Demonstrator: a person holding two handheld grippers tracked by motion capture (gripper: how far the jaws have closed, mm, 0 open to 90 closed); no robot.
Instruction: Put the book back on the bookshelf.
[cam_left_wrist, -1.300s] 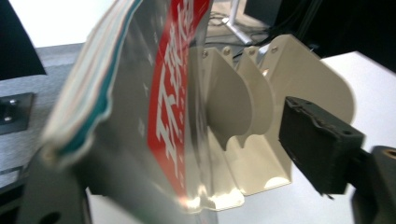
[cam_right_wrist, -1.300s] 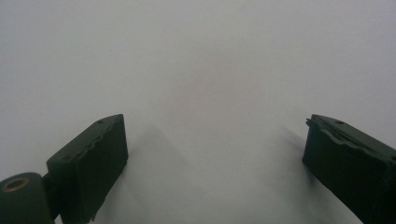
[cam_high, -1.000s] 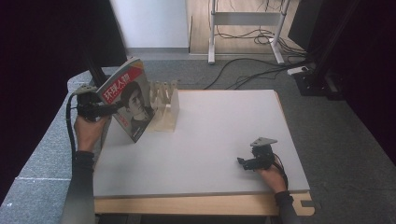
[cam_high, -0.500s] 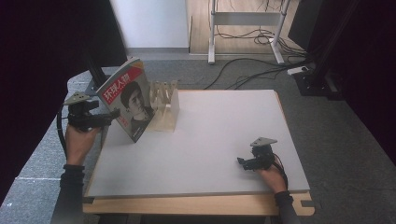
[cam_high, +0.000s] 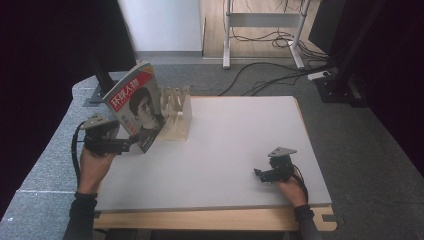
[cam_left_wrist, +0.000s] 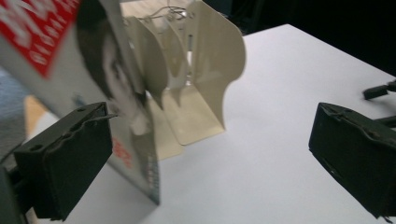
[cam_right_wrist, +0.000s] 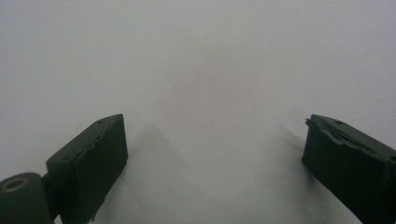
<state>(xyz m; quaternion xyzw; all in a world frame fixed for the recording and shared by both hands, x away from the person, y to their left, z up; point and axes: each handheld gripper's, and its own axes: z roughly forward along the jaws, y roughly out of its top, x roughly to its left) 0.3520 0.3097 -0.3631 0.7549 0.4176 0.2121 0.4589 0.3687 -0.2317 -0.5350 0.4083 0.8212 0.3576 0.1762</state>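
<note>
Magazine (cam_high: 136, 107) tilted against cream rack (cam_high: 177, 114)

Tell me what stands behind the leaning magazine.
A cream metal file rack with curved dividers stands behind the magazine, which leans against it. The rack's near slots are covered; whether they hold anything cannot be seen.

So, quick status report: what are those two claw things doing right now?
Left gripper open beside magazine, holding nothing. Right gripper open, low over bare table. Magazine leans on cream file rack. Nothing in the way.

Magazine (cam_high: 136, 106) and rack (cam_high: 177, 113) block far-left corner; table (cam_high: 240, 135) otherwise open.
</note>
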